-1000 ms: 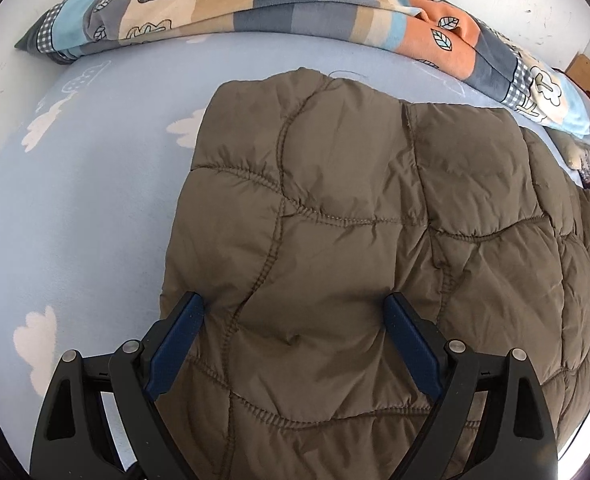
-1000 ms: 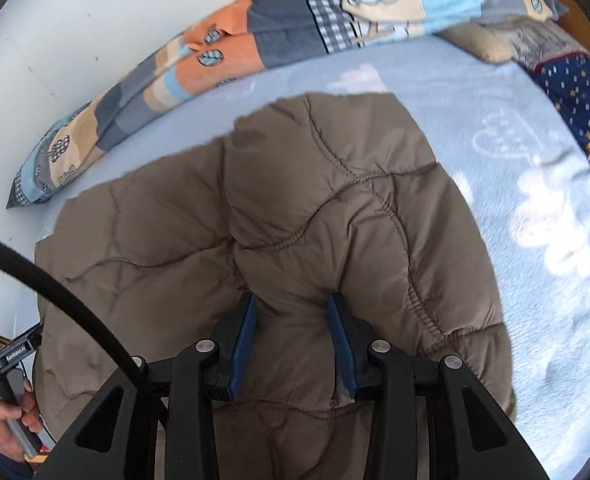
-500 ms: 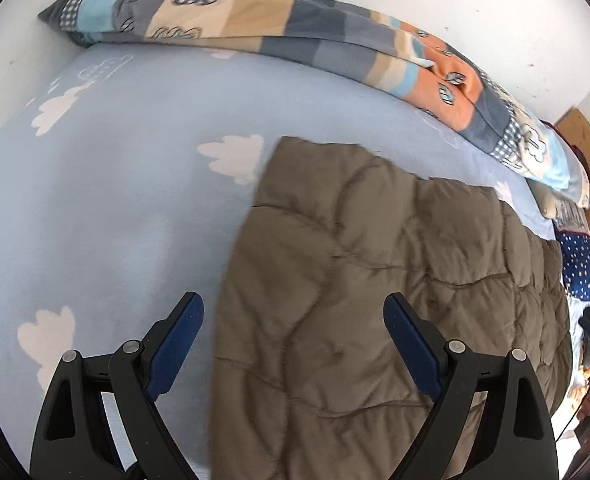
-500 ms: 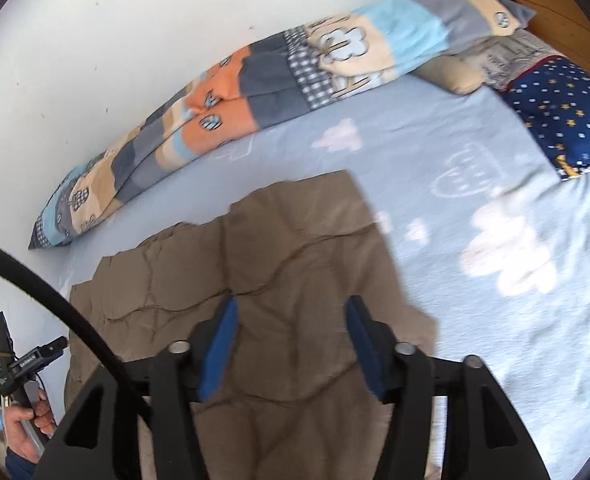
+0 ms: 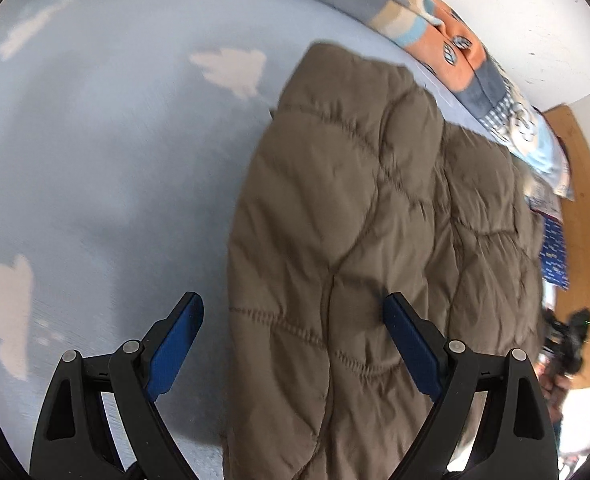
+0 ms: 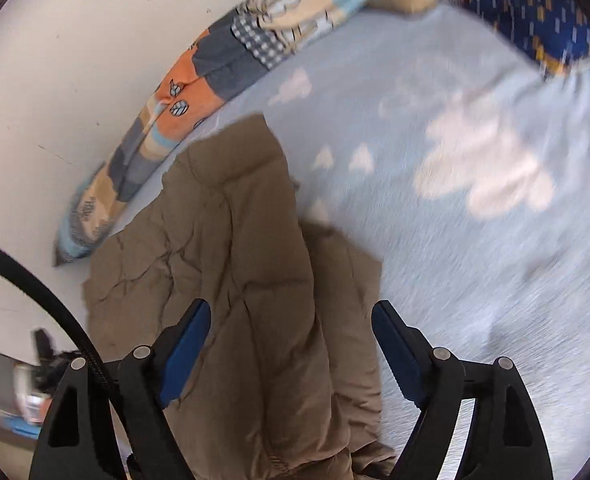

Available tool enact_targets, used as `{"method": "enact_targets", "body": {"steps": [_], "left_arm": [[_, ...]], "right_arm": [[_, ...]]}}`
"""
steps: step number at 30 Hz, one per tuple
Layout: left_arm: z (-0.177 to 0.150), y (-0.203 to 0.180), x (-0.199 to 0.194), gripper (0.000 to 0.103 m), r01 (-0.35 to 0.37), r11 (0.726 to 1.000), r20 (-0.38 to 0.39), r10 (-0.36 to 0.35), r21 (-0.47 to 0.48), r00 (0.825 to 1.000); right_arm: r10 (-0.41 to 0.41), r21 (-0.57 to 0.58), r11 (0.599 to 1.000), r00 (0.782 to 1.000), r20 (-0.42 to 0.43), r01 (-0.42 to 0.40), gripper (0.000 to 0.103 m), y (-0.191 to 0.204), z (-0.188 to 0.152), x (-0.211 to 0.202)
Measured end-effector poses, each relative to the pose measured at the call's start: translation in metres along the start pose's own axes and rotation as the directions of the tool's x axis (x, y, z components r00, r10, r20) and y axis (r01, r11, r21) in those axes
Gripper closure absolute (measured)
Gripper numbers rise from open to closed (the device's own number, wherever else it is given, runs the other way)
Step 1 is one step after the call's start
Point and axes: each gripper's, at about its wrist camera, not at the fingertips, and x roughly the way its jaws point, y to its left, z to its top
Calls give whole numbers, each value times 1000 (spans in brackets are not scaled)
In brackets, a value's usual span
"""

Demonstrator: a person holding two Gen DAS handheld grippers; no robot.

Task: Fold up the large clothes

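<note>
Jacket: the brown quilted jacket (image 5: 375, 240) lies on the blue cloud-print bed sheet (image 5: 95, 160), doubled over itself into a long padded bundle; in the right wrist view a lower layer pokes out beside the upper one.
Right gripper (image 6: 291, 344): a second ago its pads pinched a ridge of the quilting; now its jaws are opening, the fabric lies loose between them, and neither pad presses on it.
Left gripper (image 5: 293, 336): spread wide as before, gripping nothing; the jacket's edge sits between its fingers, and it now looks down on the sheet beside the bundle instead of squarely on it.
View shift: both cameras have swung sideways, and both pictures are smeared by motion.
Meaning for the task: the fold just laid seems finished and let go; both hands are probably free to seek the next hold.
Hedge: the blur hides whether the layers line up neatly.
Background: a patchwork quilt (image 6: 199, 80) runs along the wall.
</note>
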Motion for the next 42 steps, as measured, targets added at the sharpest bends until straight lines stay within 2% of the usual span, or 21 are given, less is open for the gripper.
{"method": "enact_targets", "body": {"steps": [2,4,7,9,12,15,18,21,22,23,24,26,27,29,30,33,37,40,42], "left_arm": [[-2,8,3,12,39,999,-29,-39,-3,999],[-4,23,6,12,105,994,-45,-107,-33,993],[-5,42,18,12,208,973,-82,-216,-98,973],[-7,48,26,10,250,961,-90,-262,-120,961],[-9,49,34,3,279,954,-80,-288,-111,954],[-10,47,40,0,307,947,-64,-313,-96,947],[-8,42,43,0,304,950,-70,-309,-76,948],[-4,32,43,0,288,957,-32,-289,-48,957],[-4,25,42,2,270,963,-17,-270,-19,963],[-2,15,39,12,239,971,4,-239,18,971],[-1,8,36,33,235,971,19,-236,42,971],[3,-7,27,47,217,974,49,-220,66,974],[3,-12,24,53,198,977,59,-203,75,977],[5,-19,16,61,184,980,91,-191,77,977],[7,-19,11,66,194,978,107,-201,71,974],[9,-22,-9,71,218,973,165,-228,78,960],[11,-30,-31,71,240,965,223,-258,105,940],[14,-32,-36,71,252,963,238,-267,92,934],[11,-32,-31,71,246,966,235,-259,82,937]], "right_arm": [[52,7,999,998,-42,-51,13,-6,-5,10],[69,-5,998,995,-71,-69,9,-10,-9,18],[104,2,995,989,-106,-104,6,-20,-13,28],[137,22,990,981,-139,-136,4,-29,-17,39],[190,42,982,971,-146,-185,0,-38,-18,48],[212,17,977,965,-156,-212,0,-34,-18,55],[236,2,971,958,-165,-239,0,-32,-17,61],[235,-17,970,957,-170,-242,0,-26,-13,70],[232,-21,971,958,-168,-239,0,-23,-12,73],[221,-38,972,961,-167,-230,4,-18,-11,75],[216,-56,972,962,-169,-228,10,-14,-8,76],[235,-71,966,957,-169,-249,32,-3,-6,78],[223,-98,966,961,-161,-240,36,5,-5,77],[188,-164,964,972,-142,-211,51,20,-5,68],[174,-196,961,978,-117,-195,53,29,-4,61],[168,-268,948,985,-43,-173,59,47,-2,39],[211,-316,929,977,28,-192,62,67,5,20],[230,-330,923,971,59,-199,62,76,11,10],[232,-310,930,970,73,-199,62,75,15,11]]}}
